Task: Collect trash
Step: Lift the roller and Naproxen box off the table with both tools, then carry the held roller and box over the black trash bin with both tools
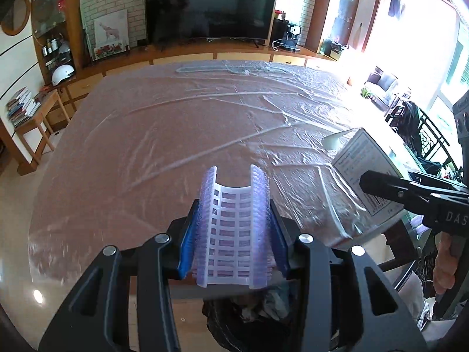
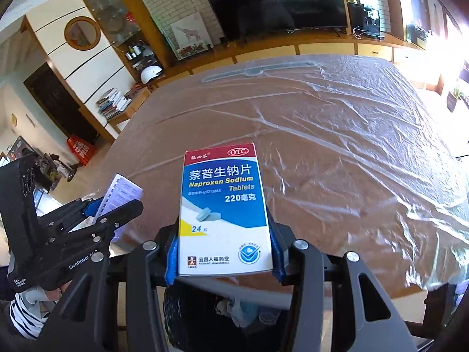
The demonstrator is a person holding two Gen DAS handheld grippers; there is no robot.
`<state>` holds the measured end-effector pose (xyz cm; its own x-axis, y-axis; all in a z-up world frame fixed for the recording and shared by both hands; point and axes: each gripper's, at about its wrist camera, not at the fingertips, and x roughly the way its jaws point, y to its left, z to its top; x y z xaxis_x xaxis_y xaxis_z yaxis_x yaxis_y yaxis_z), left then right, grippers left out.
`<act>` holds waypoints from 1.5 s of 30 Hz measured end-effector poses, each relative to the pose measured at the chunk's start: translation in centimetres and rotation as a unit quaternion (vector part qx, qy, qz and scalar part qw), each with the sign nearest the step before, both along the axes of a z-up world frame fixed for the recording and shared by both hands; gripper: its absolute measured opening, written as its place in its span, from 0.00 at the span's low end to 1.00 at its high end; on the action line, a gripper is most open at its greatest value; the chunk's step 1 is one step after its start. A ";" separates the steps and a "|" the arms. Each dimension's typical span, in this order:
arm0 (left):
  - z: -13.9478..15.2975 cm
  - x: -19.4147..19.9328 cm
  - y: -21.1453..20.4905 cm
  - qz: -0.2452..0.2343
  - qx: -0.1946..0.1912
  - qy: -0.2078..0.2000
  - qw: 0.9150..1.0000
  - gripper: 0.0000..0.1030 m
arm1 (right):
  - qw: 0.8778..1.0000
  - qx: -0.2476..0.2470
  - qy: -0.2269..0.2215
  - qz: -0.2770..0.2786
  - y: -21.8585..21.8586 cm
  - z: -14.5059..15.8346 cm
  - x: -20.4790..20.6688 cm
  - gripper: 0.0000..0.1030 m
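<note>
Carry step: left tool (image 1: 233, 202) grips translucent purple-white blister tray (image 1: 233, 228), right tool (image 2: 224, 234) grips blue-white cardboard tablet box (image 2: 224, 205); next, release over black-lined bin (image 2: 234, 316) below tabletop (image 2: 337, 161) edge

Two grippers show: the left gripper (image 1: 233, 226) and the right gripper (image 2: 224, 234). Each carries one item of trash: one curved, slotted white plastic strip (image 1: 233, 231) in the left, and one tablet box (image 2: 224, 205) in the right. The box front pictures two blue tablets and is printed with the count 24. One counter (image 1: 176, 123) is there, under one clear plastic sheet (image 2: 351, 152). One black-lined trash bin (image 1: 252, 316) sits below, holding several crumpled scraps, too jumbled to count.
</note>
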<state>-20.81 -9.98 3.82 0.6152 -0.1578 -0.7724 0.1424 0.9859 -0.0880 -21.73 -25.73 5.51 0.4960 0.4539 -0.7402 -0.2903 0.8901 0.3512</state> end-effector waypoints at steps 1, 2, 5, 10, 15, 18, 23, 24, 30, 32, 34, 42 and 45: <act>0.0 -0.4 -0.1 0.002 0.000 0.000 1.000 0.43 | 1.000 0.000 0.000 0.002 -0.1 0.0 -0.3 0.45; 0.1 -0.9 -0.3 0.005 0.000 -0.001 1.000 0.43 | 1.000 0.000 0.000 0.004 -0.4 0.0 -0.8 0.45; 0.0 -2.0 -0.5 0.010 0.001 0.002 1.000 0.43 | 1.000 0.004 0.005 0.006 -1.0 -0.2 -1.9 0.45; -0.2 -3.6 -0.7 0.014 -0.002 0.004 1.000 0.43 | 1.000 0.002 0.010 0.009 -1.0 -0.4 -3.5 0.45; -0.2 -4.6 -0.8 0.002 -0.001 0.000 1.000 0.43 | 1.000 0.005 0.012 0.002 -1.1 -0.4 -5.2 0.45; -0.2 -5.3 -0.6 -0.009 -0.005 -0.001 1.000 0.43 | 1.000 0.007 0.016 -0.002 -1.0 -0.5 -6.4 0.45; -0.5 -6.5 -0.1 -0.022 -0.014 0.003 1.000 0.43 | 0.999 0.000 0.029 -0.016 -0.2 -1.2 -8.7 0.45; -0.6 -6.9 0.1 -0.028 -0.015 0.004 0.999 0.43 | 0.999 0.000 0.032 -0.018 0.0 -1.3 -9.2 0.45; -1.7 -8.7 0.3 -0.055 -0.015 0.017 0.998 0.43 | 0.999 -0.009 0.045 -0.026 1.2 -1.9 -12.0 0.45; -2.1 -9.1 0.3 -0.061 -0.015 0.023 0.998 0.43 | 0.998 -0.012 0.051 -0.027 1.5 -2.2 -12.5 0.45; -2.4 -9.5 0.3 -0.067 -0.015 0.029 0.997 0.43 | 0.998 -0.015 0.061 -0.027 1.8 -2.8 -13.3 0.45; -4.8 -10.5 -0.6 -0.091 0.001 0.056 0.994 0.43 | 0.995 -0.029 0.089 -0.024 2.5 -5.0 -14.2 0.45; -5.8 -10.6 -0.8 -0.098 0.009 0.066 0.993 0.43 | 0.994 -0.040 0.100 -0.022 2.6 -6.2 -14.2 0.45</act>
<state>-31.41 -10.76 -2.00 0.4678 -0.2495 -0.8479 0.3204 0.9419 -0.1003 -35.92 -23.09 -0.65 0.3538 0.3714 -0.8584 -0.1826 0.9275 0.3261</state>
